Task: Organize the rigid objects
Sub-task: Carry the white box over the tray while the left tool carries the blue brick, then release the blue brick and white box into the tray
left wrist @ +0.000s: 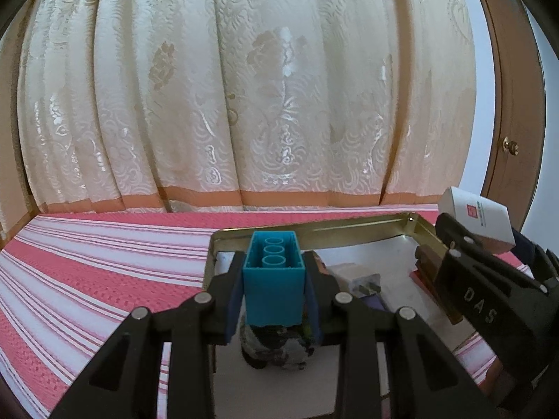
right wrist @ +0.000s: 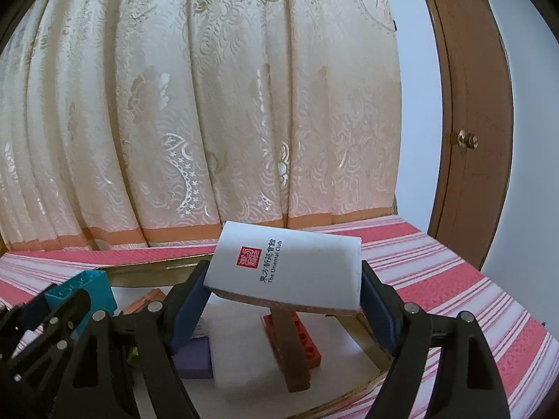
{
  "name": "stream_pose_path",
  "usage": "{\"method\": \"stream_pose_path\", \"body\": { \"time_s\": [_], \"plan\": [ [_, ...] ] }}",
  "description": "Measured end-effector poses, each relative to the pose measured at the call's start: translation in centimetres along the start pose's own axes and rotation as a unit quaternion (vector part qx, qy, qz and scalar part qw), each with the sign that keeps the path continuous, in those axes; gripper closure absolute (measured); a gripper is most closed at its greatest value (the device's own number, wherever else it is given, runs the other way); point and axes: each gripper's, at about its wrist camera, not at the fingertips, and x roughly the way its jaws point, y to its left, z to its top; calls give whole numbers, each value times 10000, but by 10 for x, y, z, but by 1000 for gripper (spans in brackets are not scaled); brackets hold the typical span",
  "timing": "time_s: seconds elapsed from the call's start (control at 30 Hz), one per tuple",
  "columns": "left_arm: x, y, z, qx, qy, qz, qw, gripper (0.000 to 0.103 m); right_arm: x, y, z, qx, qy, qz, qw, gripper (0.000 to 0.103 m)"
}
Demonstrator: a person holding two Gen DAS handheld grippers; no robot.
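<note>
Your left gripper [left wrist: 274, 291] was clamped tight on a blue building block [left wrist: 273, 279], its blue pads pressing both long sides, the hollow underside with three round tubes turned up toward the camera. Your right gripper [right wrist: 284, 291] stood spread wide, yet its pads gripped the two ends of a white box [right wrist: 290, 269] printed with a red seal and "The Oriental Club", held tilted above the tray. Both loads hung over a gold-rimmed tray [left wrist: 349, 228] with a white floor. Under the block sat a dark patterned object [left wrist: 276, 349], too hidden to identify, and just beside it a white plug adapter [left wrist: 360, 277] touching a purple block [right wrist: 195, 359]. Below the white box lay a red holed brick [right wrist: 307, 344] with a brown wooden bar [right wrist: 291, 345] resting across it. The tray sat on a pink and white striped cloth [left wrist: 87, 272], and behind it hung a cream patterned curtain [left wrist: 209, 87] beside a brown wooden door [right wrist: 478, 104].
</note>
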Motion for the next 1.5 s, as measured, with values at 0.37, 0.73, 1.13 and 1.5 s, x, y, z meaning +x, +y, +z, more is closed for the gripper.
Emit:
{"method": "stream_pose_path", "body": {
  "time_s": [0.37, 0.73, 1.13, 1.5],
  "plan": [
    [13, -11, 2, 44, 93, 183, 9998, 73, 24, -2, 3, -5, 381, 146, 9992, 21],
    [17, -35, 4, 550, -205, 231, 9980, 73, 42, 0, 4, -168, 660, 280, 9973, 21],
    [41, -28, 8, 325, 339, 196, 9987, 67, 60, 2, -4, -269, 1047, 341, 9936, 20],
    [22, -4, 8, -38, 16, 689, 9976, 0, 58, -13, -6, 214, 1189, 822, 9893, 20]
  ]
}}
